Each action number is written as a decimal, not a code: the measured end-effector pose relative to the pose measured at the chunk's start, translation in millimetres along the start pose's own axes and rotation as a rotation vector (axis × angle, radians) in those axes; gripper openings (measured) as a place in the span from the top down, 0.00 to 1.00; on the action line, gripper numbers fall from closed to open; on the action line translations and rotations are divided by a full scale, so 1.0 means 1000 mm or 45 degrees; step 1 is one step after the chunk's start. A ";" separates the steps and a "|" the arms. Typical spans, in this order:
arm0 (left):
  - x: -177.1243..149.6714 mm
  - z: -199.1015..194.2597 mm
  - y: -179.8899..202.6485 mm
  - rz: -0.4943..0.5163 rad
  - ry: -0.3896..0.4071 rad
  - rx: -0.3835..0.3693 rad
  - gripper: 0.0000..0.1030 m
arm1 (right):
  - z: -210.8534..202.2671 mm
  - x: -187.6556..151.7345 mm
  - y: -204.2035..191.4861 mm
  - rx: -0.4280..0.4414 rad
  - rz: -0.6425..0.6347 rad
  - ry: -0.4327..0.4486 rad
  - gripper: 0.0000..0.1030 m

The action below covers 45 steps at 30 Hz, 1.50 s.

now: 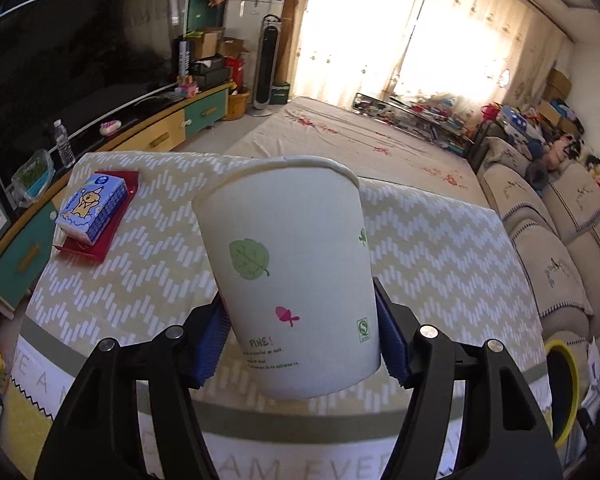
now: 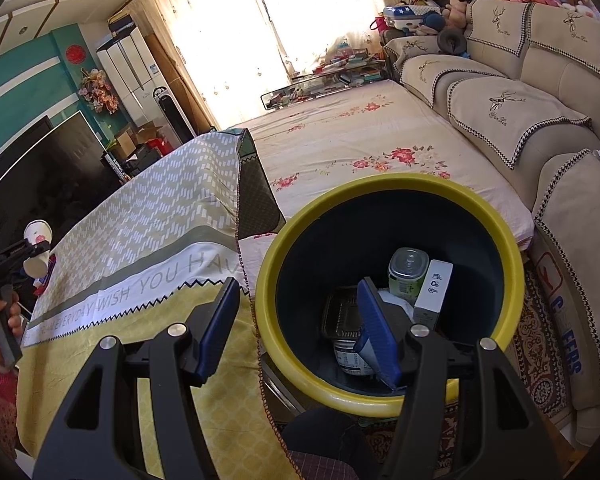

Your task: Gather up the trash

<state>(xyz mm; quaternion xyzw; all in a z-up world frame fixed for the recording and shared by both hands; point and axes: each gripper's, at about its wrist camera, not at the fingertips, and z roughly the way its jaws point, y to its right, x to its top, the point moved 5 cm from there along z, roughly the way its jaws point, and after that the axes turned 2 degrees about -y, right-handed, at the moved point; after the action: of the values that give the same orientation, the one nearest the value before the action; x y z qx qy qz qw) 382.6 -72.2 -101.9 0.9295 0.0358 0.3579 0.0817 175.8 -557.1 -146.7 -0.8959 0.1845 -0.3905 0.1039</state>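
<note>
A white paper cup printed with leaves is held a little above the table, tilted, and my left gripper is shut on its lower half with both blue pads pressing its sides. The right wrist view shows this cup and the left gripper at the far left, held by a hand. My right gripper is open and holds nothing. It straddles the near rim of a dark trash bin with a yellow rim. In the bin lie a green-labelled container, a white box, a black tray and a can.
The table carries a yellow-and-white zigzag cloth. A blue tissue pack rests on a red tray at its far left. The bin stands off the table's right corner. Beyond are a flowered bed, a sofa and a TV cabinet.
</note>
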 end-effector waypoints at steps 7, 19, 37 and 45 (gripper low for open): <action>-0.056 -0.068 0.109 0.265 -0.023 -0.266 0.37 | -0.028 -0.001 0.016 -0.025 0.032 0.059 0.40; -0.143 -0.099 0.344 0.669 -0.167 -0.614 0.37 | -0.087 -0.006 0.092 -0.144 0.152 0.183 0.39; -0.165 -0.026 0.430 0.742 -0.284 -0.622 0.33 | -0.091 -0.020 0.152 -0.132 0.292 0.178 0.38; -0.138 -0.116 0.332 0.676 0.023 -0.572 0.05 | -0.087 -0.016 0.097 -0.090 0.112 0.133 0.25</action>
<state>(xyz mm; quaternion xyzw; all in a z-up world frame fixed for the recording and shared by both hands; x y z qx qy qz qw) 205.1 -401.1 -48.7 0.8620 -0.2862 0.3739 0.1880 77.8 -642.6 -130.7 -0.8685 0.2425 -0.4250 0.0793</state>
